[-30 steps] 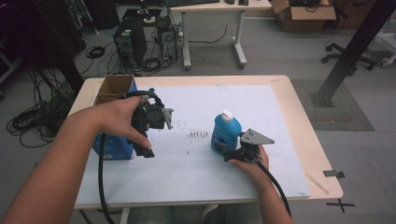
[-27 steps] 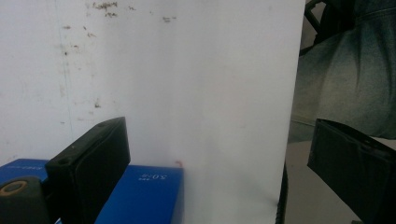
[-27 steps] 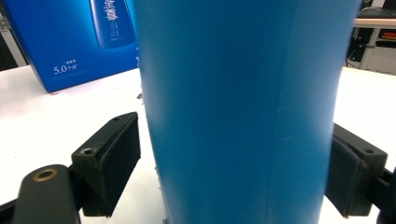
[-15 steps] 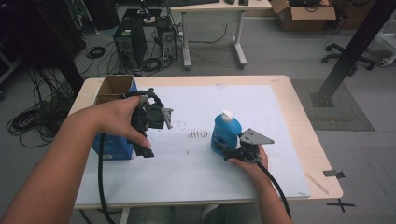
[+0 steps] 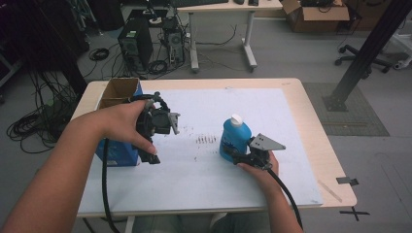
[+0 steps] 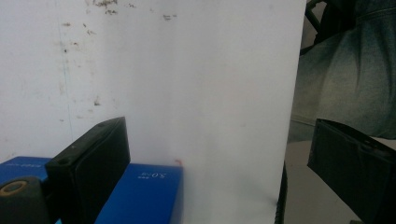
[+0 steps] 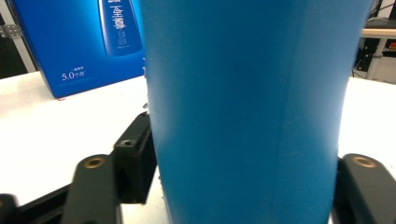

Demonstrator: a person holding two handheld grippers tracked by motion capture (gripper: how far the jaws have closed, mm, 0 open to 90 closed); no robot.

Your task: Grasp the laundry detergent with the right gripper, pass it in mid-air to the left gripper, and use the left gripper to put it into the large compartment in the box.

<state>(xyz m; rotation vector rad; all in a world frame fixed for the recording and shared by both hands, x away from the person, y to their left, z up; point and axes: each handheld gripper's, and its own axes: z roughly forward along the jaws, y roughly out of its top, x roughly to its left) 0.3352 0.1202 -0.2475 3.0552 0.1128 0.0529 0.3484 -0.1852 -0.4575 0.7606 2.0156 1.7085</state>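
1. Right gripper (image 5: 239, 156): fingers have just been closing and now clamp the blue bottle (image 5: 235, 140) low on its body, one finger (image 7: 135, 158) on each side of it.
2. Bottle stands upright on the counter (image 5: 291, 145) with its white cap (image 5: 236, 119) on top, just ahead of the right hand (image 5: 260, 167).
3. In the right gripper view the bottle sits between the fingers, pads against its wall.
4. Left gripper (image 5: 156, 127): held above the counter in the left hand (image 5: 121, 127), fingers spread wide with nothing between them.
5. In the left gripper view the fingers (image 6: 93, 163) point down at the white sheet (image 6: 187, 93); the blue box (image 6: 140, 196) lies beside the nearer finger.
6. The blue box (image 5: 116, 153), open at the top, sits behind the left hand, well apart from the bottle.
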